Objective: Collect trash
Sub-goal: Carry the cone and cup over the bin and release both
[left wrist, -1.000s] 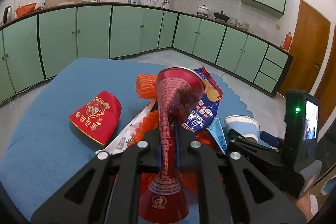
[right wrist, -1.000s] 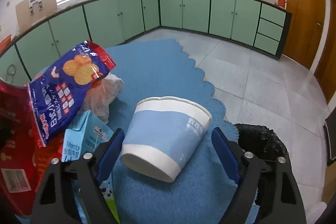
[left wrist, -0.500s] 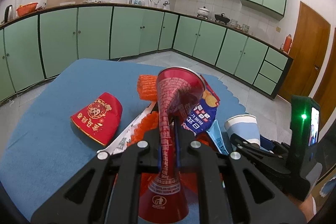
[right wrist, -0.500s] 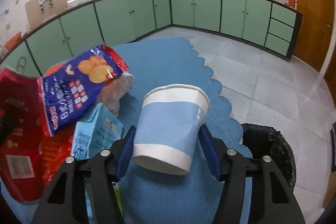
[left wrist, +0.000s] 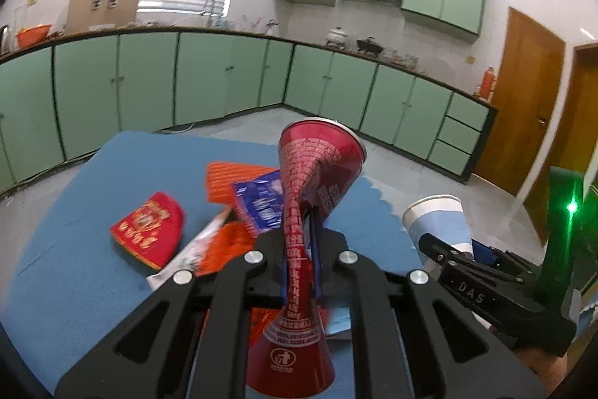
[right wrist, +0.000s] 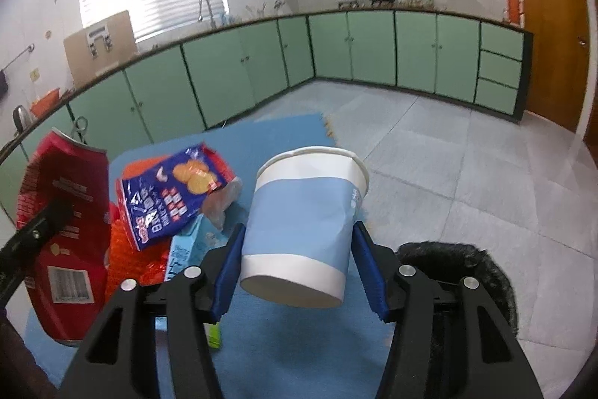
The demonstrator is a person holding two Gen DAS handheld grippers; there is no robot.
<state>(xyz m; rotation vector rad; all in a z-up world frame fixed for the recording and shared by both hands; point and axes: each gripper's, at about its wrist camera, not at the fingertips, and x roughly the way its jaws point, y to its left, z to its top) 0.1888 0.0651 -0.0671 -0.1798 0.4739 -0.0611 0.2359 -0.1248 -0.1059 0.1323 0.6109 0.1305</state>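
Observation:
My left gripper [left wrist: 299, 238] is shut on a crushed red can [left wrist: 310, 212] and holds it above the blue mat [left wrist: 93, 212]; the can also shows in the right wrist view [right wrist: 63, 230]. My right gripper [right wrist: 299, 264] is shut on a blue-and-white paper cup [right wrist: 302, 227], lifted off the mat [right wrist: 299, 354]; the cup also shows in the left wrist view [left wrist: 437, 223]. A black-lined trash bin [right wrist: 467, 272] stands on the floor at the lower right. On the mat lie a blue snack bag [right wrist: 172, 193], a light blue carton [right wrist: 187, 249] and a flattened red cup [left wrist: 149, 230].
Orange wrappers [left wrist: 231, 182] and a white wrapper [left wrist: 194, 253] lie in the trash pile. Green kitchen cabinets [right wrist: 243, 73] run along the back. Grey tiled floor [right wrist: 448, 156] lies to the right, with a wooden door [right wrist: 549, 25] beyond.
My right gripper closed on the paper cup and lifted it off the mat. My left gripper rose with the crushed can. The snack bag now lies lower on the pile.

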